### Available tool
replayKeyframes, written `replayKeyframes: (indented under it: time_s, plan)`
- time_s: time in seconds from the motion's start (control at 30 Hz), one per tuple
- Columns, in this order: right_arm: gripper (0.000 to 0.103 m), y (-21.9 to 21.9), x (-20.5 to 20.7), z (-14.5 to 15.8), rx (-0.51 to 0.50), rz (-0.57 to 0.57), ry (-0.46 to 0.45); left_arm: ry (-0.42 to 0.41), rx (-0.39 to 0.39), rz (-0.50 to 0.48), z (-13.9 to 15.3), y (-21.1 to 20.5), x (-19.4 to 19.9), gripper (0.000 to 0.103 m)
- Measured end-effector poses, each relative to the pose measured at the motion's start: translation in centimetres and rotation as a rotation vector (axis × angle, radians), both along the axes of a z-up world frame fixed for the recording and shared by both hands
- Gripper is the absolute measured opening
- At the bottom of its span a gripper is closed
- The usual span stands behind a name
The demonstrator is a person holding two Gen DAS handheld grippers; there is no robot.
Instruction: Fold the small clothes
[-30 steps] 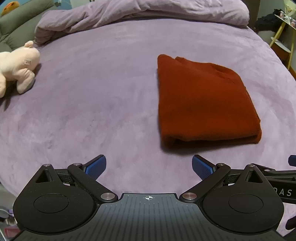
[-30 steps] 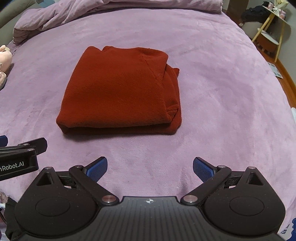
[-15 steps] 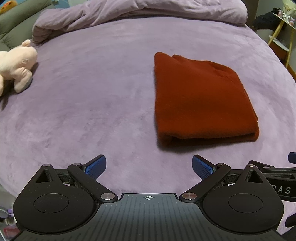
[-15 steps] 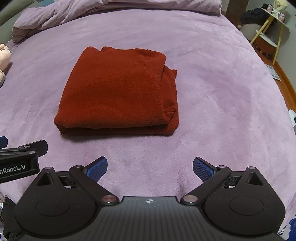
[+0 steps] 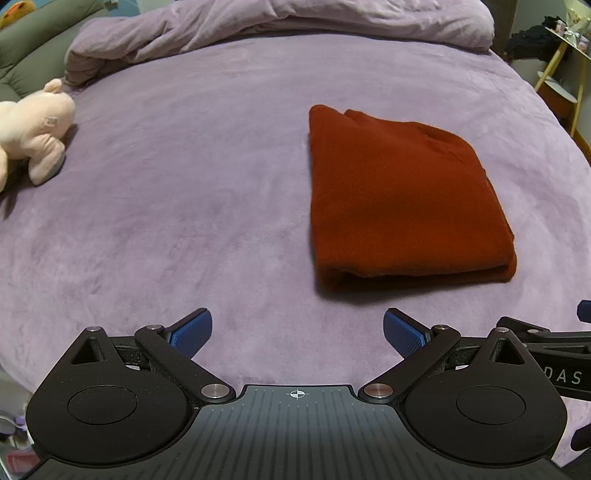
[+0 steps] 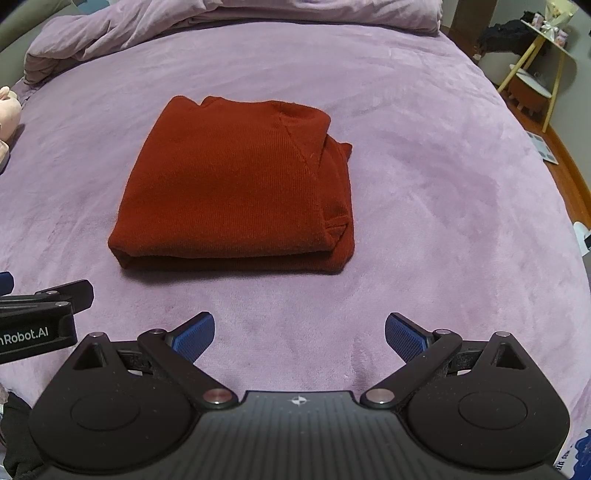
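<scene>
A rust-red knit garment point(image 5: 402, 199) lies folded into a neat rectangle on the purple bed cover point(image 5: 192, 206). It shows ahead and to the right in the left wrist view and ahead, slightly left, in the right wrist view point(image 6: 236, 184). My left gripper point(image 5: 297, 331) is open and empty, held back from the garment's near fold. My right gripper point(image 6: 300, 334) is open and empty too, also short of the fold. The left gripper's side shows at the left edge of the right wrist view point(image 6: 40, 317).
A pink plush toy point(image 5: 33, 129) lies at the far left of the bed. A bunched purple duvet point(image 5: 280, 18) runs along the far edge. A yellow-legged side table point(image 6: 535, 74) stands off the bed at the right, with a wooden floor below.
Both grippers have drawn slightly back from the folded garment, which sits a little further away in both views. Both stay open and empty. The garment has not moved.
</scene>
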State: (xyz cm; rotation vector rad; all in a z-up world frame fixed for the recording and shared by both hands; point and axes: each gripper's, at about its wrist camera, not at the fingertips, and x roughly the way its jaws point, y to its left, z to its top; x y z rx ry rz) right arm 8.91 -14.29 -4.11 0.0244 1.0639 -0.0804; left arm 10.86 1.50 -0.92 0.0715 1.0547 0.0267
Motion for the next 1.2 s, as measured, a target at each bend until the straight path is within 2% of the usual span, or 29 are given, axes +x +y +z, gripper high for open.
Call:
replayKeyframes:
  time_s: [1.2]
  plan:
    - [0.099, 0.56, 0.13, 0.34, -0.019, 0.005, -0.001, 0.019, -0.006, 0.005, -0.10, 0.52, 0.53, 0.102]
